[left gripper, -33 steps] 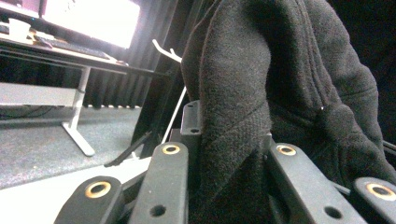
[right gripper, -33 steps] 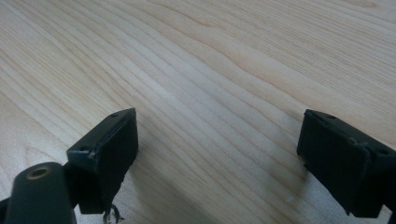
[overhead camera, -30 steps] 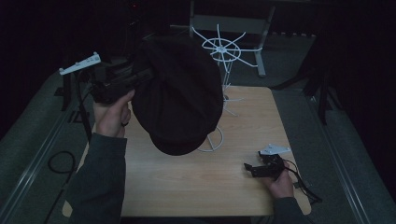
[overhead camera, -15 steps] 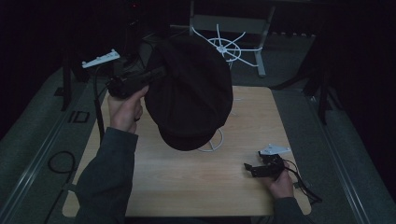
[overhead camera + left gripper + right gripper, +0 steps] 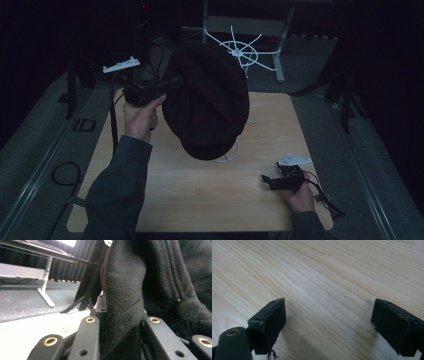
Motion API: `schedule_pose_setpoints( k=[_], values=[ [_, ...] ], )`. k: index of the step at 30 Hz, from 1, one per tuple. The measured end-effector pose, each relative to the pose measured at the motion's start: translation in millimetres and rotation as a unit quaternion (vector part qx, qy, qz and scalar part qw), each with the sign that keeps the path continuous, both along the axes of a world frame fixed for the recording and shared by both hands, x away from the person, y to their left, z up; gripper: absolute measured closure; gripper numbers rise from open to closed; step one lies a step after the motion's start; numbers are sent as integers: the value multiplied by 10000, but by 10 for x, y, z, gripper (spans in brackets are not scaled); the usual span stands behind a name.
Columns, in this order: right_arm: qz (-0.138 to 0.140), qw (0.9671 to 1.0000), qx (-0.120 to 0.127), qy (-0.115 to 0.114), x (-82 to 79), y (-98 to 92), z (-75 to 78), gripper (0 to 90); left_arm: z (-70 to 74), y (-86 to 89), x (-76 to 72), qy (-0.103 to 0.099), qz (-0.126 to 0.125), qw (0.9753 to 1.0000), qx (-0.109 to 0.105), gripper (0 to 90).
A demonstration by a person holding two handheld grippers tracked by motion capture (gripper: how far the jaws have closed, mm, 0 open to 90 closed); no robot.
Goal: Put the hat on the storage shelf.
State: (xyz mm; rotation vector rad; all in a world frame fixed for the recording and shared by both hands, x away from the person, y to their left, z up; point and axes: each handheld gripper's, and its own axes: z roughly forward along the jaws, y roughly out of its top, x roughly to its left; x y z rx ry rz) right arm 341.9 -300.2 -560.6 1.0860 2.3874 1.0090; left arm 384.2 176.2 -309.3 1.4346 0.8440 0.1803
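Observation:
A large black knitted cloth (image 5: 207,107) hangs above the wooden table (image 5: 165,195), held up at its left edge. My left gripper (image 5: 175,82) is raised over the table's far left and is shut on a fold of it. In the left gripper view, the black cloth (image 5: 155,277) bunches between the jaws of that gripper (image 5: 122,308). My right gripper (image 5: 267,182) rests low at the table's front right. In its own view, the right gripper (image 5: 328,322) is open over bare wood with nothing between its pads.
A white spoked round rack (image 5: 241,50) stands behind the table's far edge, just past the cloth. Part of a white ring (image 5: 227,158) lies on the table under the cloth. Grey floor and dark stands (image 5: 345,95) flank the table.
My left gripper has carried the black cloth to the right and farther back, nearer the white rack. The right gripper has stayed in place.

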Motion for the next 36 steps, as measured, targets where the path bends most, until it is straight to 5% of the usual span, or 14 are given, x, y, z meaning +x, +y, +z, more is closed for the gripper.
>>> schedule_pose_setpoints(
  k=[27,36],
  values=[
    [-7,10000,0,-1,-3,0,-1,124,-7,-61,-8,193,208,9991,329,465],
    [-10,10000,0,-1,-4,-1,-1,124,12,-28,-54,61,240,9986,465,382]
  ],
)
